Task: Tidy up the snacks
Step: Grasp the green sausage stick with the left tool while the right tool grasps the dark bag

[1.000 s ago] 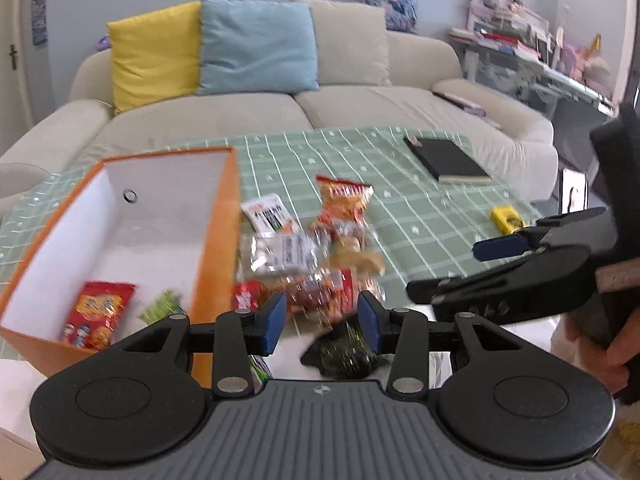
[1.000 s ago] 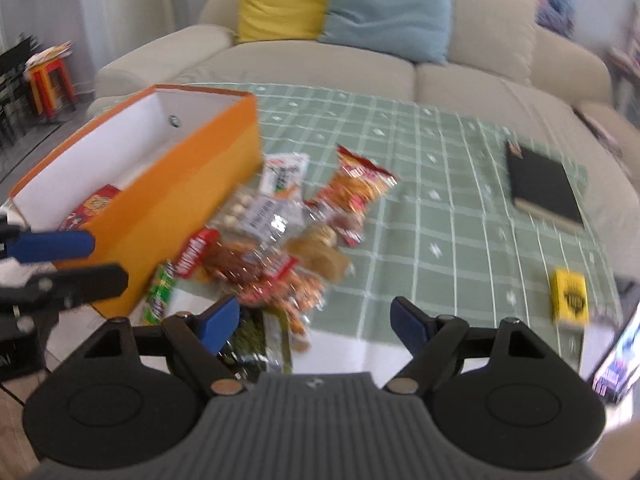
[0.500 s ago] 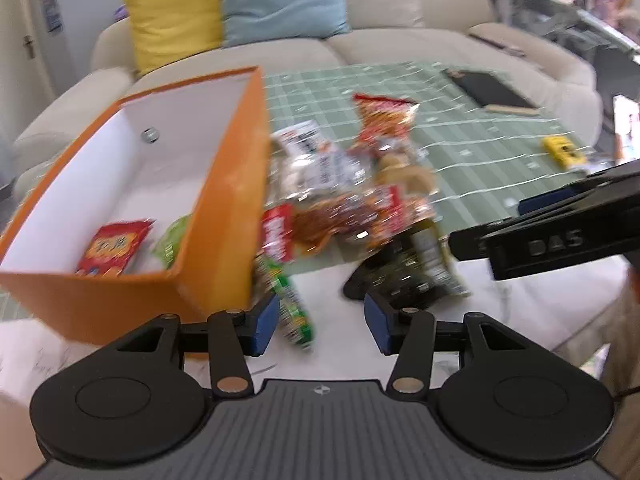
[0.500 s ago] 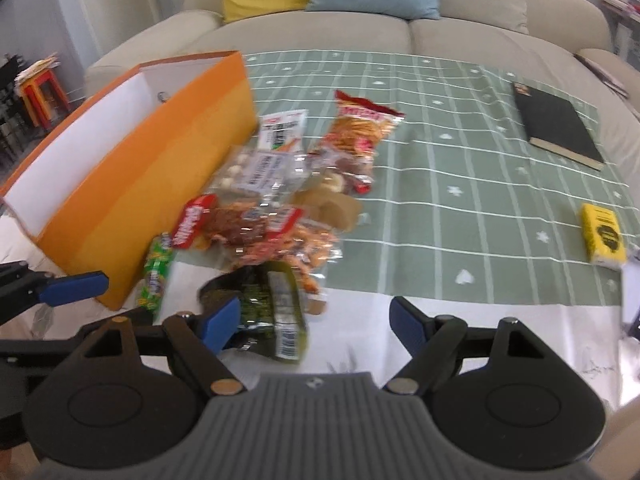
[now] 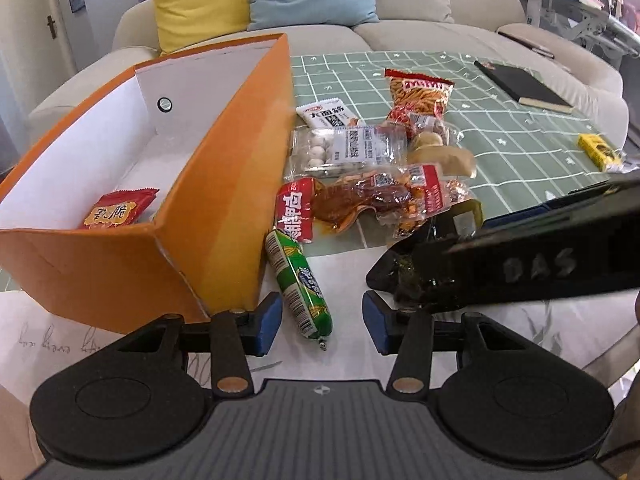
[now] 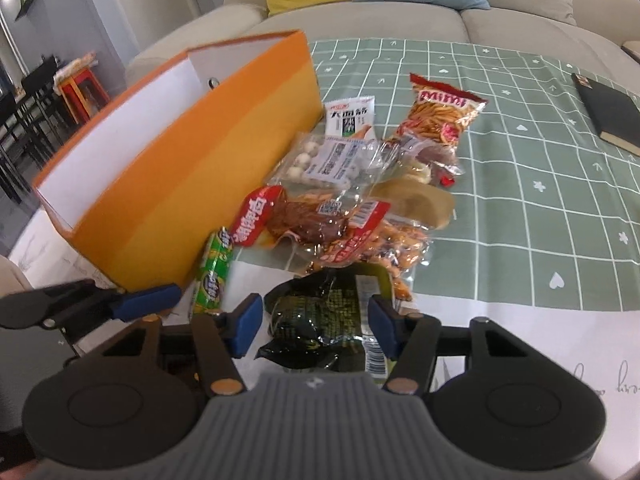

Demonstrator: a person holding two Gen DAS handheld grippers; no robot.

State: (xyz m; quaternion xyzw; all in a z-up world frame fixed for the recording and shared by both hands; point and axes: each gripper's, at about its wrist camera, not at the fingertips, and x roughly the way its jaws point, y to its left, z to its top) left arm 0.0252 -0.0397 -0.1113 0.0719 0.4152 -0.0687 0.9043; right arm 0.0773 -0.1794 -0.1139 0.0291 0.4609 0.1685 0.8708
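box: orange outside, white inside
tablecloth: green, white grid
sausage: green wrapper
seaweed pack: dark, perhaps black-green

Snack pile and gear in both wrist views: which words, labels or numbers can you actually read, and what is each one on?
"DAS": hand-marked on the side of the right gripper.
"大面筋": white sachet next to the orange box.
"脆" (second character; first unclear): red packet inside the box.
Chip bag: red banner lettering, too blurred.
Green sausage stick, dark green packet, clear packs' white labels: barcodes and print, too small.
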